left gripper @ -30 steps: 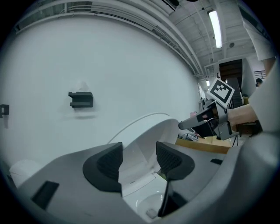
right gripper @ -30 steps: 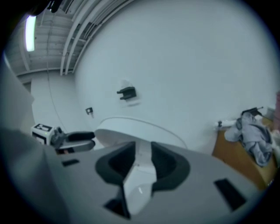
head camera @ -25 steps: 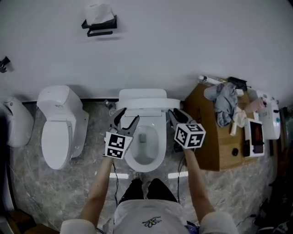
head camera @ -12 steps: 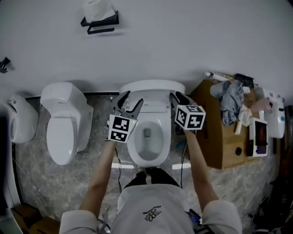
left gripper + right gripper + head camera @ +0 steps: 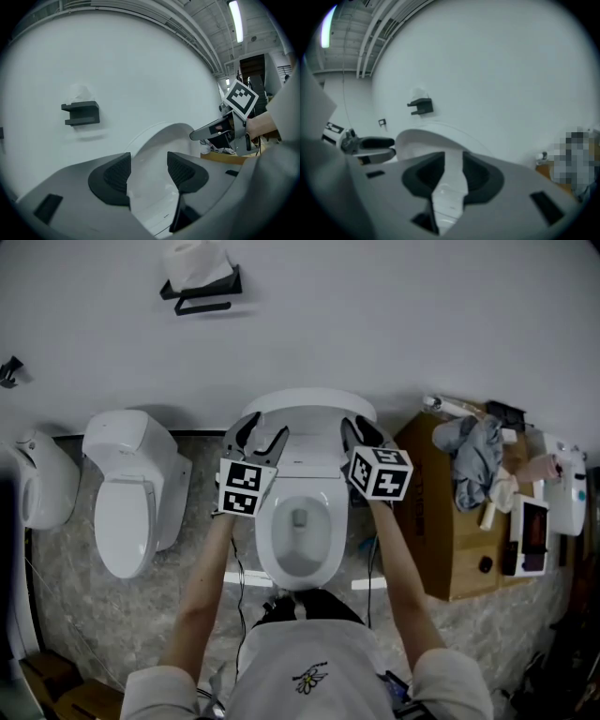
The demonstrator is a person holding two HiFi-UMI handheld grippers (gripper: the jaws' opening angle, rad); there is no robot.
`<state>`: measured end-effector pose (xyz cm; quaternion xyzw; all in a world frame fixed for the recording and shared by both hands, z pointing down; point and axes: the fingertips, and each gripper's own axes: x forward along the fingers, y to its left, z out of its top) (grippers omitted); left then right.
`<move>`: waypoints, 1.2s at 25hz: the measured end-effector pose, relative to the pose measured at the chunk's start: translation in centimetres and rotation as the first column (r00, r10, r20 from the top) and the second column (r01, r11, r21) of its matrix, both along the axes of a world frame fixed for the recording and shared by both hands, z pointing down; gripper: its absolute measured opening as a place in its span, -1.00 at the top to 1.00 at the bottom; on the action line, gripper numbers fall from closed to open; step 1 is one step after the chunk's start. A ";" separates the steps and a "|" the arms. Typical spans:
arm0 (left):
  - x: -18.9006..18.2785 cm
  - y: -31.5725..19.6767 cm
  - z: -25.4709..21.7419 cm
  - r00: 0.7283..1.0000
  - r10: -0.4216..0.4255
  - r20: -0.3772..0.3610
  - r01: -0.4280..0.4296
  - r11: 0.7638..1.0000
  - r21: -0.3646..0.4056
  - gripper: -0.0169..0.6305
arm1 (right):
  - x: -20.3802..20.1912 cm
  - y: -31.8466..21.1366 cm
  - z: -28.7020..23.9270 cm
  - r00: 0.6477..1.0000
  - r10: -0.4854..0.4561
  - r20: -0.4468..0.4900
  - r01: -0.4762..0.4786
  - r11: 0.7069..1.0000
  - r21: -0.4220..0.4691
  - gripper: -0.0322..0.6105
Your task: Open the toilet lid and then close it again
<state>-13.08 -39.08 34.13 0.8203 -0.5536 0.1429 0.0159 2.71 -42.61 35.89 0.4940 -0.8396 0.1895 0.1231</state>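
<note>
You stand over a white toilet [image 5: 266, 540], its bowl uncovered. The toilet lid [image 5: 309, 411] now stands nearly upright by the wall. 1 second ago it was only partly raised, so the opening half looks almost done and closing comes next. Your left gripper [image 5: 262, 435] pinches the lid's left rim and your right gripper [image 5: 361, 430] pinches its right rim, each pair of jaws clamped on white plastic.

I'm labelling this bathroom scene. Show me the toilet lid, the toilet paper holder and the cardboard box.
toilet lid [image 5: 309, 412], head view, on its upper rim.
toilet paper holder [image 5: 211, 292], head view, on the black shelf.
cardboard box [image 5: 441, 531], head view, on its bare brown face.
</note>
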 end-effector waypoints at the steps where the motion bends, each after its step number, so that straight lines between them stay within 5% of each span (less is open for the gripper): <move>1: -0.1 -0.6 0.0 1.000 -0.004 0.002 0.004 1.000 0.000 0.13 | 0.1 -0.6 0.1 1.000 0.004 -0.001 -0.004 1.000 -0.002 0.53; 30: -1.7 -11.5 0.3 0.999 -0.047 -0.010 0.047 0.998 -0.031 0.13 | -1.2 -5.3 2.0 0.994 -0.048 -0.099 0.047 0.999 -0.017 0.51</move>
